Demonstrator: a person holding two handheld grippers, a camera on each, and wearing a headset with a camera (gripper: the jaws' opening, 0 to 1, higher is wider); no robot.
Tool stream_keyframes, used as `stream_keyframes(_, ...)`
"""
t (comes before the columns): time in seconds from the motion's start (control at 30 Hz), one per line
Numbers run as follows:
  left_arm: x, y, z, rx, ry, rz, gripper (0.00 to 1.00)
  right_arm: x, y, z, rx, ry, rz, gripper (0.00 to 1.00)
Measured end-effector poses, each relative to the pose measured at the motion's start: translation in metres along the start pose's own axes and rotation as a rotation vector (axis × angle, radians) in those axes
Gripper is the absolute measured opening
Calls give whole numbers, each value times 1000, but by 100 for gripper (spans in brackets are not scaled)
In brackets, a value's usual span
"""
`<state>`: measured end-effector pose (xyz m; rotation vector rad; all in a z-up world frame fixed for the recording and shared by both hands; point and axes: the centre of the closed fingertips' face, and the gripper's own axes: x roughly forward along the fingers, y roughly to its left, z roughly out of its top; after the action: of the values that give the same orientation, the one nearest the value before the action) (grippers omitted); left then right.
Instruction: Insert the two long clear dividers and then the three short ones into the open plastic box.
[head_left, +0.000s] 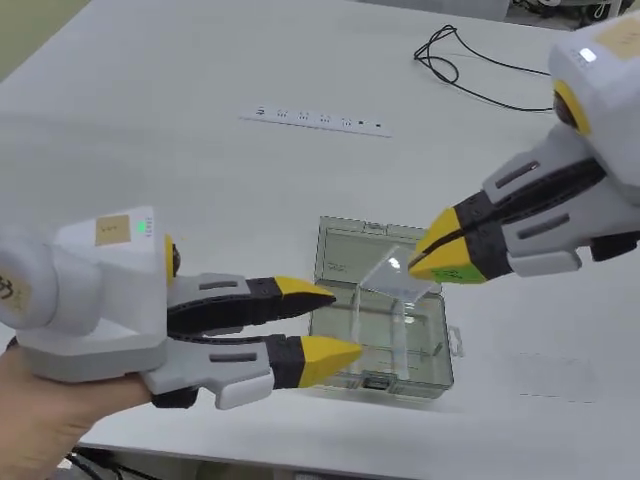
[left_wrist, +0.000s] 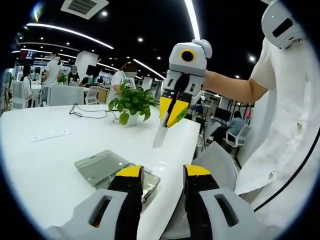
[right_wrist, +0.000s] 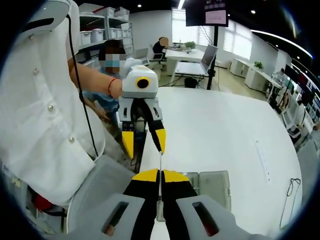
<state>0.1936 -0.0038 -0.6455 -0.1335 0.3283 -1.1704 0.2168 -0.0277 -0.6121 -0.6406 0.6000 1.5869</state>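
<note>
Table (head_left: 150, 170): box (head_left: 345, 255), power strip (head_left: 315, 118), cable (head_left: 452, 62)

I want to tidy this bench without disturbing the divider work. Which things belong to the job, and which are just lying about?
Job: open plastic box; clear divider, held by the shut right gripper; left gripper, open and empty.
Lying about: power strip; black cable; potted plant.

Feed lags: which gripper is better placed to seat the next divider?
Right, likely: the right gripper is shut on a clear divider near the box; the left gripper is open.
</note>
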Motion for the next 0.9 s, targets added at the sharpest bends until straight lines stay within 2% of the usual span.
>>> stream_keyframes(0.2, -4, 4, -2, 1, 1, 20, 33, 2, -7, 2, 1, -4, -14, 2)
stream_keyframes(0.43, -6, 7, -7, 14, 18, 37, 41, 10, -15, 0, 6, 2, -32, 2)
stream_keyframes(0.7, -9, 11, -16, 27, 50, 51, 49, 24, -28, -6, 16, 16, -49, 2)
stream_keyframes(0.9, -12, 14, -23, 25, 70, 60, 53, 42, -38, -16, 32, 28, -50, 2)
